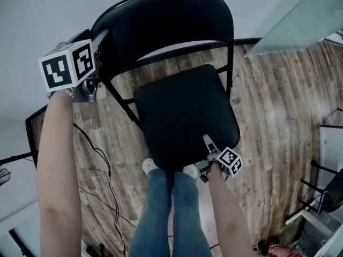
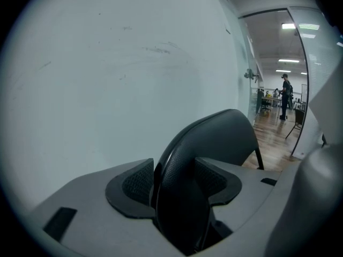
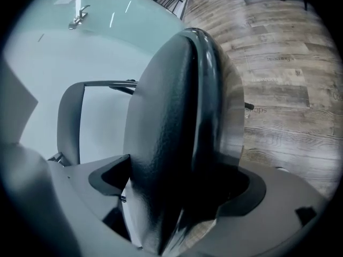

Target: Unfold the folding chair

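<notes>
The black folding chair stands in front of me in the head view, its padded seat (image 1: 185, 114) lowered and its curved backrest (image 1: 161, 20) towards the wall. My left gripper (image 1: 99, 42) is shut on the backrest's left edge. In the left gripper view, that gripper (image 2: 174, 183) has both pads pressed against the backrest rim (image 2: 214, 138). My right gripper (image 1: 207, 143) is shut on the seat's near right corner. The right gripper view has the seat (image 3: 166, 116) edge-on, filling the gap of the right gripper (image 3: 177, 183).
My legs in jeans (image 1: 169, 213) and pale shoes stand just behind the seat's near edge. A black cable (image 1: 102, 165) runs over the wooden floor (image 1: 273, 106) at left. A white wall (image 1: 32, 15) is behind the chair. Dark furniture frames (image 1: 327, 191) stand at right.
</notes>
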### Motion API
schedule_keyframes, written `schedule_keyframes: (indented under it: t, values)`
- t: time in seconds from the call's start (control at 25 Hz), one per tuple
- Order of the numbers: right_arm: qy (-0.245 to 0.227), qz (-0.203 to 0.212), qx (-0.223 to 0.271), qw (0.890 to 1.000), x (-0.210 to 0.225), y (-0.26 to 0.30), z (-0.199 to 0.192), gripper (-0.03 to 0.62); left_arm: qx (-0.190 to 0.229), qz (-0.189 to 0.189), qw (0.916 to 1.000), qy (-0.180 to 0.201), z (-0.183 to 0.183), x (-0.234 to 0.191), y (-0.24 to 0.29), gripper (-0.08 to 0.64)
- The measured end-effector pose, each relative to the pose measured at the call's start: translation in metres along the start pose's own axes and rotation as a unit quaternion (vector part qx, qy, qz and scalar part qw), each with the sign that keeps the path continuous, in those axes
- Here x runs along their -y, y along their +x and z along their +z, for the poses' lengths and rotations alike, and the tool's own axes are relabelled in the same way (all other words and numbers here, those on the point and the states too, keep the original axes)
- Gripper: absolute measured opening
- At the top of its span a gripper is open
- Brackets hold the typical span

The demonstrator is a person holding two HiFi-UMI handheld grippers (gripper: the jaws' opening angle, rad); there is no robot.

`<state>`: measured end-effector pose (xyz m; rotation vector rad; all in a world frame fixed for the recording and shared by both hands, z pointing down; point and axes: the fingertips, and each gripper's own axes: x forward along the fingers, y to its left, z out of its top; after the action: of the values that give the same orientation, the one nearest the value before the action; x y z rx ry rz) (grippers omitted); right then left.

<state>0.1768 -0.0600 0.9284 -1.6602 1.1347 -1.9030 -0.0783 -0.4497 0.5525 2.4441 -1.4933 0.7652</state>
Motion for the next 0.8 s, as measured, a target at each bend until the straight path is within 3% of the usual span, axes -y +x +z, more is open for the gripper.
schedule_keyframes:
  t: [0.48, 0.68, 0.8]
  values:
    - [0.021, -0.011, -0.023, 0.999, 0.030, -0.002, -0.011, 0.500, 0.030, 0.008, 0.9994, 0.013, -0.017, 0.019, -0.027, 0.221]
    - [0.040, -0.063, -0.020, 0.997, 0.047, -0.013, -0.014, 0.511, 0.040, 0.007, 0.9990, 0.017, -0.022, 0.031, -0.041, 0.227]
    - [0.042, -0.116, -0.014, 0.992, 0.055, -0.024, -0.016, 0.514, 0.043, 0.005, 0.9989, 0.021, -0.025, 0.038, -0.050, 0.230]
